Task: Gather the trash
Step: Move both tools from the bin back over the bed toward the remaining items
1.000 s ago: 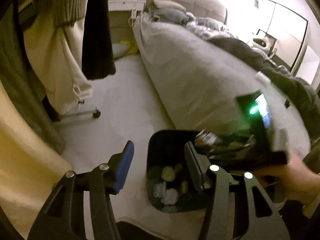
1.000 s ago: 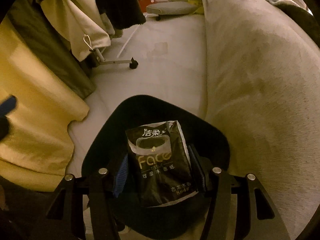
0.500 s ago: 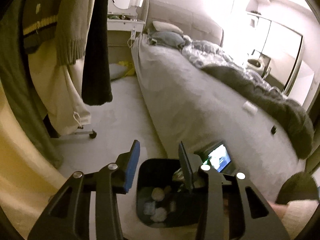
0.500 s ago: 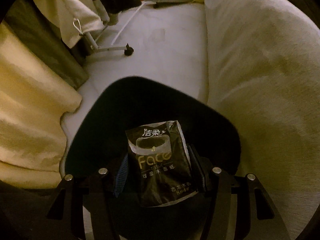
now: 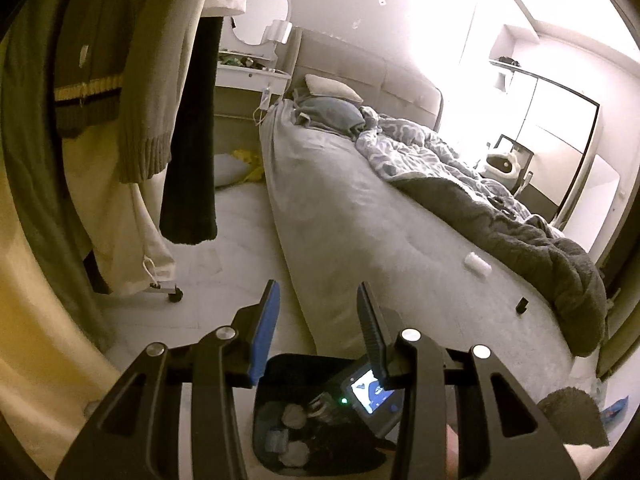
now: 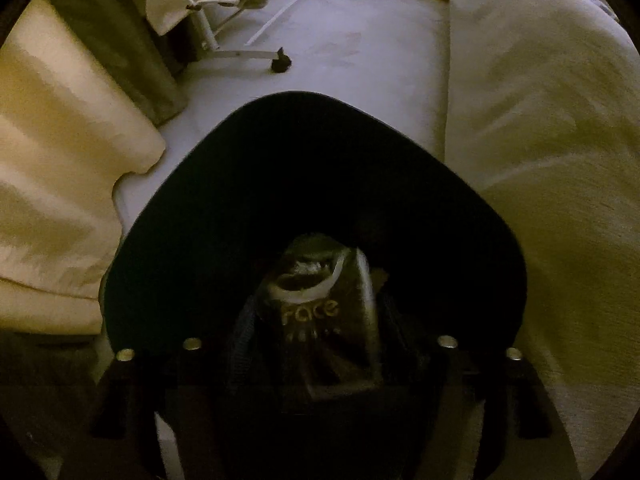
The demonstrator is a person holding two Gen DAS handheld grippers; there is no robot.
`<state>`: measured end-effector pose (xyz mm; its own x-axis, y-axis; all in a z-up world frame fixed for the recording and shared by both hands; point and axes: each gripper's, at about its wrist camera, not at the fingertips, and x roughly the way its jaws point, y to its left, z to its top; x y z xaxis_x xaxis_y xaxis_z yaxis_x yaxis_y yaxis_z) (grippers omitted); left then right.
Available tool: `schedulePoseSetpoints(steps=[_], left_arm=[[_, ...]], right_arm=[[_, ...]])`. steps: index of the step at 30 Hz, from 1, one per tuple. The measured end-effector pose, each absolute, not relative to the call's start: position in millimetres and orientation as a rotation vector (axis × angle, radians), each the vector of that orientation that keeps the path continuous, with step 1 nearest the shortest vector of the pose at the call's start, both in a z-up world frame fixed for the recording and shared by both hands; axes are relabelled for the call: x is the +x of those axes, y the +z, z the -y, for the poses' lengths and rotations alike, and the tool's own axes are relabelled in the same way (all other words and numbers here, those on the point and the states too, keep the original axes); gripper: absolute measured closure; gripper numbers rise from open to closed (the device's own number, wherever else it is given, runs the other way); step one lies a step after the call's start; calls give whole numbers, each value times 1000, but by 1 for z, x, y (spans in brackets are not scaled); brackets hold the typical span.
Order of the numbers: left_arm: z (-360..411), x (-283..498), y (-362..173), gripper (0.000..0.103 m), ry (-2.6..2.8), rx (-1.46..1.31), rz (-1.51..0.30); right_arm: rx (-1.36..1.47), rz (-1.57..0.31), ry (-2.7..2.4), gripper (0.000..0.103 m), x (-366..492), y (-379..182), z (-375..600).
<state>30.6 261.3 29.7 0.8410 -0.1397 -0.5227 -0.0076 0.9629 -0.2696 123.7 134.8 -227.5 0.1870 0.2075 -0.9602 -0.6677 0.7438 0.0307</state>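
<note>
1. Right claw (image 6: 316, 344): points steeply down over the mouth of the black trash bin (image 6: 180, 248). Its jaws are opening. The black tissue packet (image 6: 320, 312), marked "Face", lies between them, blurred; whether the pads touch it cannot be told.
2. Left claw (image 5: 316, 320): jaws narrowly parted with nothing between them. It is aimed along the bed (image 5: 360, 220), above the bin.
3. Bin contents, left wrist view: crumpled white wads (image 5: 294, 416) and other small items lie at the bottom. The right claw's lit screen (image 5: 370, 390) sits over the bin's right part.
4. Bin location: on the floor (image 5: 240, 216), just beside the near left edge of the bed, with a yellow curtain (image 6: 48, 184) to its left.
5. Change from the earlier frame: the packet was sharp and clamped upright between the pads; it now sits lower in the dark bin interior, and the bin fills more of the right wrist view.
6. Change, left wrist view: the jaws stood wide apart before and are now close together. The view has tilted upward, showing more of the far wall.
7. Surroundings: hanging clothes (image 5: 132, 80) at the left; a small white item (image 5: 478, 265) lies on the bed.
</note>
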Motion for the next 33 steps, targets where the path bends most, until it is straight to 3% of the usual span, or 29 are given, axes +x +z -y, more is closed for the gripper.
schedulePoseSetpoints(steps=[6, 17, 21, 25, 33], left_arm=[[-258, 29, 39, 61, -67, -246, -555], [-244, 33, 62, 59, -62, -191, -525], [-234, 43, 63, 48, -50, -156, -546], [-227, 48, 67, 30, -64, -182, -524], [-193, 62, 73, 11, -100, -155, -507]], right_arm=[[-465, -1201, 690, 13, 116, -219, -144], [-451, -1055, 709, 12, 115, -164, -134], [-391, -985, 694, 11, 120, -134, -119], [-373, -930, 674, 10, 121, -110, -100], [-364, -841, 625, 4, 131, -68, -45]])
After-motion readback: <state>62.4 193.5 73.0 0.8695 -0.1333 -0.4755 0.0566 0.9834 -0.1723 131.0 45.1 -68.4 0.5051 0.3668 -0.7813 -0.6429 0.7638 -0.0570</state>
